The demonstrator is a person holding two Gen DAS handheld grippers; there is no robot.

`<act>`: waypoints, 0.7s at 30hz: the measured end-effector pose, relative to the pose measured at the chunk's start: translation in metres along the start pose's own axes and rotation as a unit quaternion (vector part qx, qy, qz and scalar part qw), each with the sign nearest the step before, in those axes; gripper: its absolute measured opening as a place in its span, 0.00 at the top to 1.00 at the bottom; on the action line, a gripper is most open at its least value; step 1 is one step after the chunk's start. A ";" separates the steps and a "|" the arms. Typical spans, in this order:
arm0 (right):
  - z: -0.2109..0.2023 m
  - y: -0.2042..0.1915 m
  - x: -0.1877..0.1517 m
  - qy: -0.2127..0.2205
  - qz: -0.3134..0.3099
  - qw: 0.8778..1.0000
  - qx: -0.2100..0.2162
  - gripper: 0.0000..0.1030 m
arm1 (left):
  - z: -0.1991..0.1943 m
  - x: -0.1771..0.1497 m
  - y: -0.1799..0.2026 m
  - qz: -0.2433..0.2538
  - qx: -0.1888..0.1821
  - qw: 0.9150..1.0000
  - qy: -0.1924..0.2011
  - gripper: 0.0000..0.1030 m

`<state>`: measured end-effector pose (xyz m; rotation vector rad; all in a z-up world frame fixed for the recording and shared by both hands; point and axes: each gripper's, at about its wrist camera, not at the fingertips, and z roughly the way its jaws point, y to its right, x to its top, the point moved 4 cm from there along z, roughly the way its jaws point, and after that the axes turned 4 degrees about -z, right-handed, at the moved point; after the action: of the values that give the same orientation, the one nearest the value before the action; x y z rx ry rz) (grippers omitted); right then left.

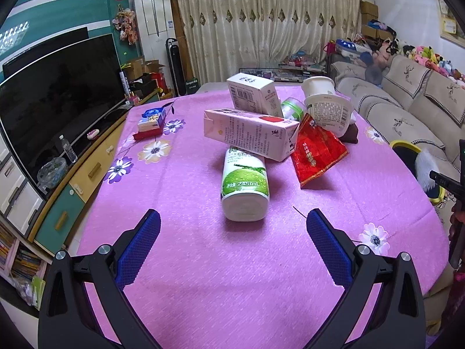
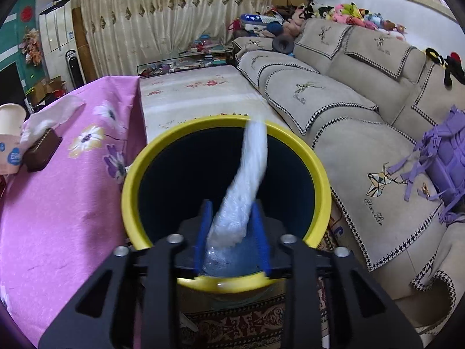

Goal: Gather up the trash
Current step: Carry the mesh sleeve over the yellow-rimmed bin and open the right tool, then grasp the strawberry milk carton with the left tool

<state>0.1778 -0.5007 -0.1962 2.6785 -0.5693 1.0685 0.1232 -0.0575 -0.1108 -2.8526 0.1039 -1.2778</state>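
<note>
The left gripper is being held low over the pink flowered tablecloth, its blue-padded fingers spread wide with nothing between them. Just ahead of it, a green-labelled drink bottle is lying on its side, base toward the camera. A long white carton is resting across the bottle's far end, and a smaller white box is leaning on top behind it. A red foil wrapper is propped just beside the carton on the right, with a white paper tub tipped over behind it. A small blue-and-white pack is lying well apart, near the table's left edge, close to the dark television.

The right gripper is being held above the yellow-rimmed bin, which is standing on the floor between the table and the beige sofa. A crumpled white tissue is being pinched between the nearly closed fingers, its blurred free end hanging over the bin's dark opening. A brown block and a paper cup are sitting on the tablecloth near the bin.
</note>
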 end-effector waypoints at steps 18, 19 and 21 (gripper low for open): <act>-0.021 -0.016 0.012 0.019 0.003 0.999 0.031 0.64 | 0.056 0.041 0.007 -0.006 -0.018 1.000 -0.012 0.04; -0.022 -0.017 0.012 0.020 0.004 0.999 0.033 0.64 | 0.057 0.046 0.010 -0.005 -0.022 1.000 -0.009 0.04; -0.022 -0.018 0.013 0.020 0.003 0.999 0.035 0.64 | 0.060 0.056 0.020 -0.004 -0.024 1.000 -0.003 0.04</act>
<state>0.1809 -0.4806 -0.1719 2.7105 -0.5437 1.1626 0.2044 -0.0820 -0.1100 -2.8990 0.1267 -1.2869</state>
